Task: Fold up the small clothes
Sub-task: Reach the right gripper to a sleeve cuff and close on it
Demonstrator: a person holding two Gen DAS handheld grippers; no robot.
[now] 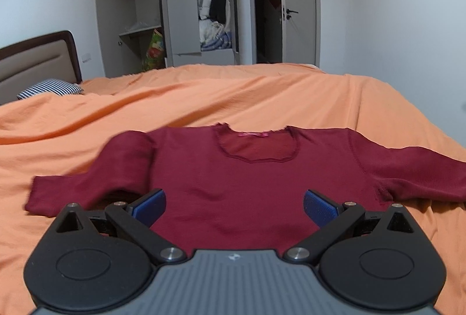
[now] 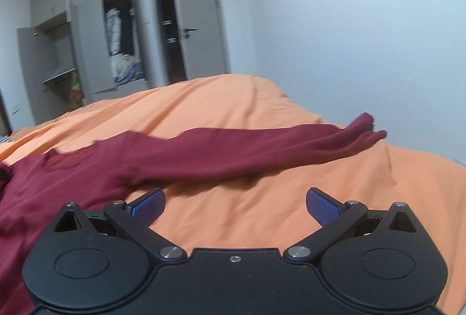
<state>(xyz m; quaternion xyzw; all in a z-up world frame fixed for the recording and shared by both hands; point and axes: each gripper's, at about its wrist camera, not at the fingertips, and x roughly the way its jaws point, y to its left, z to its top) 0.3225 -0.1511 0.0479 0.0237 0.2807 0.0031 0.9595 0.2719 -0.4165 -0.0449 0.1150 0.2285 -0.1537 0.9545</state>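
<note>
Two risks stand out: a pinch might catch the orange cotton bedsheet (image 2: 247, 216) along with the dark red long-sleeved knit top (image 1: 233, 178), or drag it askew. It lies flat, neckline away. Left gripper (image 1: 234, 205), jaws wide and empty, hovers over its lower body; right gripper (image 2: 235, 205), equally spread and empty, sits beside the outstretched sleeve (image 2: 262, 149)

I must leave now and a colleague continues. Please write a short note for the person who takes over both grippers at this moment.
Left gripper: open, empty, over the lower body of the dark red shirt.
Right gripper: open, empty, over the orange bedsheet, beside the shirt's long sleeve.
Shirt lies flat, front up, both sleeves spread out.
Done: no fold visible.
Left: fold sleeves in, then the body.
</note>
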